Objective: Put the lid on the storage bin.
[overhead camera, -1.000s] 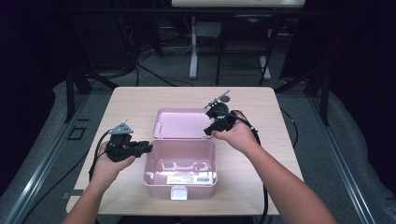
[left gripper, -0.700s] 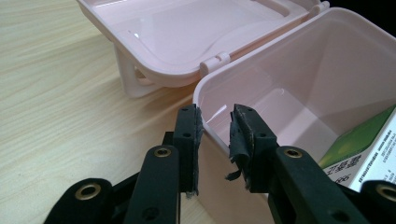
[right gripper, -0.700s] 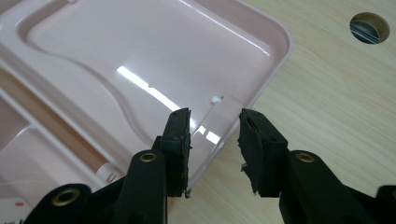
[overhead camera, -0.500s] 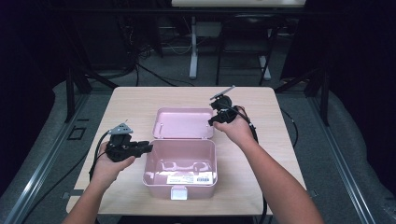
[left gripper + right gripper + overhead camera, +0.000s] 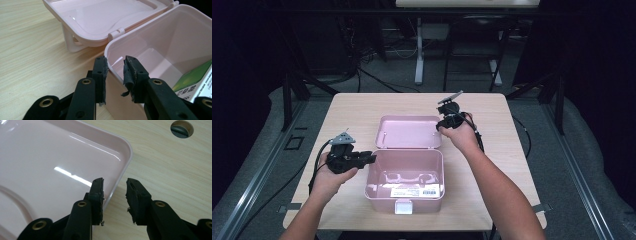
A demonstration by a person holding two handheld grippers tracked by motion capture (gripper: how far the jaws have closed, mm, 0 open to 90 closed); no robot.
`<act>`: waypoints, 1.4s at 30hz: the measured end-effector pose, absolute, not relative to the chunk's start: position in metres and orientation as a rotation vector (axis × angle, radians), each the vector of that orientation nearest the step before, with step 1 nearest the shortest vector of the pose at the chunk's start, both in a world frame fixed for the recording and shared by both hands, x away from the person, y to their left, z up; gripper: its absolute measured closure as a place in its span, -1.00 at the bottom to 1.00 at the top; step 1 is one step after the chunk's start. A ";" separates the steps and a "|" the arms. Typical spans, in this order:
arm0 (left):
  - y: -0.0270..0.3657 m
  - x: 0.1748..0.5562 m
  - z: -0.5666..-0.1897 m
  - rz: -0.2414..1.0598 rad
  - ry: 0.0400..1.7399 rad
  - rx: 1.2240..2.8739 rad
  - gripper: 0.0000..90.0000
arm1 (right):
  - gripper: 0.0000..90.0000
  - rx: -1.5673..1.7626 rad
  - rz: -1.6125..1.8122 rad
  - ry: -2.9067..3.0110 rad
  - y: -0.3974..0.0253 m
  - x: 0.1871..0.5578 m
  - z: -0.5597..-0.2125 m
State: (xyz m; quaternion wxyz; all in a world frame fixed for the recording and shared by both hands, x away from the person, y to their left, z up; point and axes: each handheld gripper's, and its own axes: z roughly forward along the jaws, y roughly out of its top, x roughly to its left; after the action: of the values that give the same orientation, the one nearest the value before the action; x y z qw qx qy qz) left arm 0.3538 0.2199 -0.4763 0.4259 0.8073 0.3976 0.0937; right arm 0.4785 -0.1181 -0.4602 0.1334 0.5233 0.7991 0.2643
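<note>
in the middle of the light wooden table (image 5: 362, 107) sits the pale pink plastic storage box (image 5: 406, 180), its hinged pink lid (image 5: 408, 132) thrown all the way back so it lies flat behind the tub, inside face up. the box's long axis runs side to side across the table, the latch tab faces the person and the hinge faces away, opening straight up.

the left gripper (image 5: 115, 72) has its jaws spread a bit and straddling the box's left wall, one pad outside, one inside, right by the hinge corner. i can't tell if the pads actually touch the wall yet. my guess is it's there to pin the tub so it won't slide.

the right gripper (image 5: 114, 192) is also parted, jaws either side of the lid's rim at its far right corner, one over the glossy inner face and one over bare wood. looks like it's lined up to grab that edge and swing the lid shut.

a printed label and a green card (image 5: 193, 77) sit inside, beyond the left jaws. there's a round cable hole (image 5: 182, 129) in the table past the right gripper.
</note>
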 end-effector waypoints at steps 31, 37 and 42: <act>0.219 0.354 -0.476 0.236 0.998 2.019 0.58 | 0.68 1.700 0.801 2.249 -0.114 0.496 -0.480; 0.219 0.354 -0.476 0.235 1.000 2.018 0.58 | 0.72 1.740 0.799 2.222 -0.113 0.497 -0.479; 0.219 0.354 -0.476 0.234 1.001 2.017 0.58 | 0.74 1.759 0.797 2.213 -0.113 0.497 -0.477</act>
State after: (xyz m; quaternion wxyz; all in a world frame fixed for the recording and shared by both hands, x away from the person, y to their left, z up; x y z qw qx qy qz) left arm 0.3541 0.2188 -0.4764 0.4248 0.8067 0.4001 0.0935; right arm 0.4969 -0.1128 -0.4773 0.1020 0.5957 0.7495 0.2701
